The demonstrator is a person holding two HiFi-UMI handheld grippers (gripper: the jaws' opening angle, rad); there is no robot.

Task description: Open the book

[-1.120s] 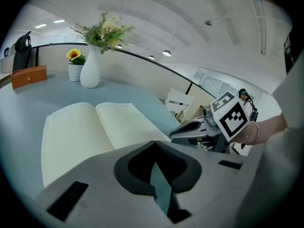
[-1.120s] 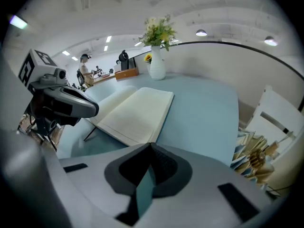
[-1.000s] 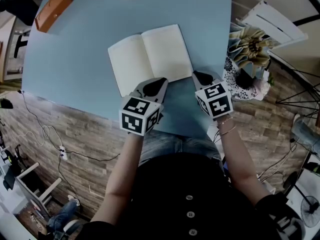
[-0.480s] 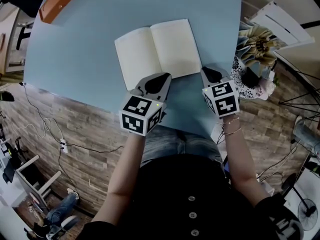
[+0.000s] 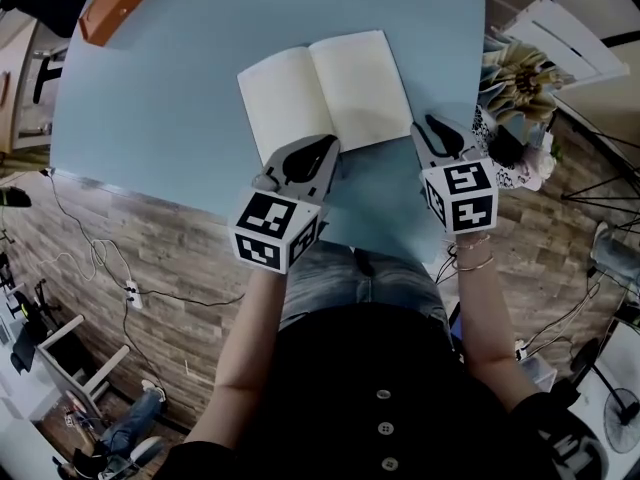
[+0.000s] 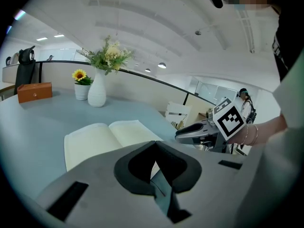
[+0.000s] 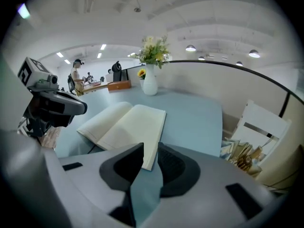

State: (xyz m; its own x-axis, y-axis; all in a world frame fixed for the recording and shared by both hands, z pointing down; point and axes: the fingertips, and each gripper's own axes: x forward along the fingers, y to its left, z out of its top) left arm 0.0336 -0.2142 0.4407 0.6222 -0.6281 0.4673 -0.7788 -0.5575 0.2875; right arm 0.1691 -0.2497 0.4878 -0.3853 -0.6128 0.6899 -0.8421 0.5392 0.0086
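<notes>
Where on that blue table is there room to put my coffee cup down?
The widest bare patch lies left of the open book, between it, the orange box and the table edge. A narrower strip runs right of the book. The near edge is crowded: the left gripper and right gripper sit at the book's corners.

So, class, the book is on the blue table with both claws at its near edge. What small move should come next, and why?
Probably just ease both claws back, away from the book. It already lies open and flat on the table with both pages showing. The left claw and right claw sit at its near edge, and neither appears to grip it.
</notes>
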